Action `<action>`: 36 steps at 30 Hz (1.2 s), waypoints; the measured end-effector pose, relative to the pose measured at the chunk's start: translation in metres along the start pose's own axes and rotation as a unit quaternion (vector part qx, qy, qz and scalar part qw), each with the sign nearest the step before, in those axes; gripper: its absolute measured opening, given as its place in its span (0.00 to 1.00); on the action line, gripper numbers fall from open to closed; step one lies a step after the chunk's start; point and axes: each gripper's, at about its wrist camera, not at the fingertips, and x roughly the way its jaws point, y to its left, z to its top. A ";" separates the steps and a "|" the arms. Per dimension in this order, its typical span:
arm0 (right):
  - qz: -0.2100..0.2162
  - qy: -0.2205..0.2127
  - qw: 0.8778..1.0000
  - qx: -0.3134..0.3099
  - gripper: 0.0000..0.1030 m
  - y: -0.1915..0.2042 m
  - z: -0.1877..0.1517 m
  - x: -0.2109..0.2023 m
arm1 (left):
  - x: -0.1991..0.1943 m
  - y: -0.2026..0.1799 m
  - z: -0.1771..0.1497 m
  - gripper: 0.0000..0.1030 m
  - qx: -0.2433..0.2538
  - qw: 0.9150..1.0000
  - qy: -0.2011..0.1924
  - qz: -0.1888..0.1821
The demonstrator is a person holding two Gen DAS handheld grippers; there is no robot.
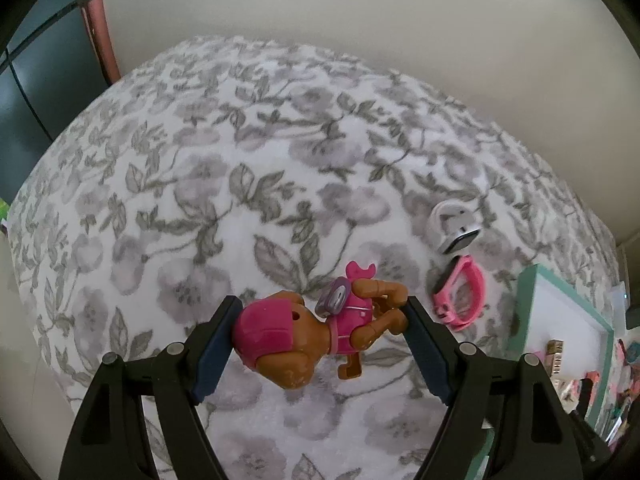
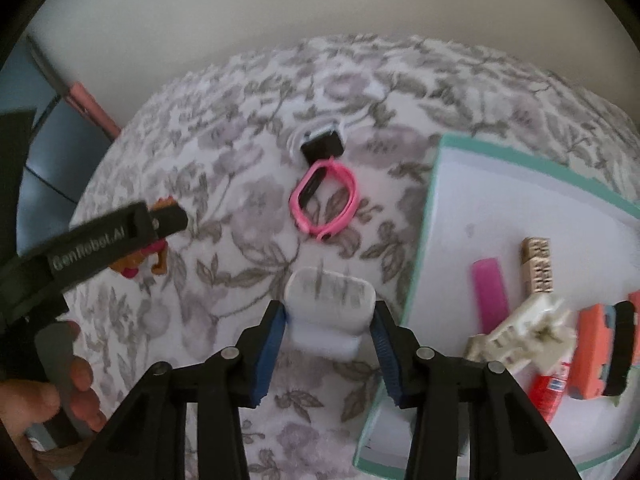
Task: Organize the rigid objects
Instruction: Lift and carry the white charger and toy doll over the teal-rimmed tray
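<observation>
The left gripper [image 1: 320, 312] stands wide, clamped on a toy dog [image 1: 316, 336] lying crosswise over the floral cloth [image 1: 200, 160]; a pink band [image 1: 460, 296] lies at its two o'clock; the right gripper [image 2: 330, 316], half-closed, seemingly pinches a white charger [image 2: 332, 300]; the tray [image 2: 460, 216] sits at three o'clock.

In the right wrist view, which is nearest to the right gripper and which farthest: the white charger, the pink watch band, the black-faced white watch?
1. White charger: between the pads of the right gripper.
2. Pink watch band: farther up the floral cloth, straight ahead.
3. Black-faced white watch: just beyond the band, farthest.
</observation>
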 end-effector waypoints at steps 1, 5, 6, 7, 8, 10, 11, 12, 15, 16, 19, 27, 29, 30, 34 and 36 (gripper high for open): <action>0.001 -0.007 1.000 0.004 0.44 -0.003 0.002 -0.006 | -0.004 -0.002 0.000 0.79 0.002 1.000 -0.005 -0.001; 0.004 -0.034 0.999 0.018 0.08 -0.013 0.007 -0.026 | -0.015 -0.010 0.000 0.79 0.008 1.000 -0.019 -0.005; 0.007 -0.042 0.999 0.022 0.04 -0.015 0.008 -0.032 | -0.017 -0.012 -0.001 0.79 0.010 1.000 -0.021 -0.006; 0.010 -0.050 0.998 0.028 0.04 -0.019 0.009 -0.040 | -0.018 -0.013 -0.001 0.79 0.012 1.000 -0.023 -0.006; 0.011 -0.057 0.998 0.030 0.04 -0.021 0.010 -0.047 | -0.020 -0.016 -0.002 0.79 0.014 1.000 -0.025 -0.006; 0.014 -0.064 0.997 0.033 0.04 -0.025 0.011 -0.056 | -0.022 -0.018 -0.003 0.79 0.017 1.000 -0.025 -0.007; 0.015 -0.066 0.997 0.035 0.04 -0.027 0.011 -0.059 | -0.022 -0.020 -0.004 0.79 0.018 1.000 -0.024 -0.008; 0.017 -0.067 0.997 0.038 0.04 -0.029 0.011 -0.060 | -0.022 -0.021 -0.005 0.79 0.018 1.000 -0.023 -0.009; 0.019 -0.062 0.997 0.045 0.04 -0.035 0.010 -0.057 | -0.022 -0.023 -0.006 0.79 0.020 1.000 -0.020 -0.008; 0.019 -0.059 0.997 0.047 0.04 -0.037 0.008 -0.056 | -0.022 -0.023 -0.007 0.79 0.021 1.000 -0.019 -0.007; 0.020 -0.051 0.997 0.048 0.04 -0.038 0.007 -0.050 | -0.017 -0.023 -0.010 0.79 0.024 1.000 -0.007 -0.005; 0.015 -0.025 0.999 0.029 0.04 -0.027 0.004 -0.032 | 0.000 -0.016 -0.019 0.79 0.016 0.999 0.029 -0.001; 0.014 -0.013 1.000 0.021 0.05 -0.023 0.001 -0.024 | 0.005 -0.012 -0.023 0.79 0.012 0.999 0.042 -0.001; 0.012 -0.006 1.000 0.016 0.05 -0.019 0.000 -0.019 | 0.008 -0.010 -0.025 0.79 0.008 0.999 0.048 -0.001; 0.005 0.013 1.000 -0.008 0.05 -0.007 -0.006 -0.006 | 0.013 0.000 -0.030 0.79 -0.008 0.998 0.063 -0.002; 0.005 0.020 1.000 -0.016 0.05 -0.002 -0.008 -0.001 | 0.013 0.006 -0.030 0.79 -0.018 0.998 0.063 -0.001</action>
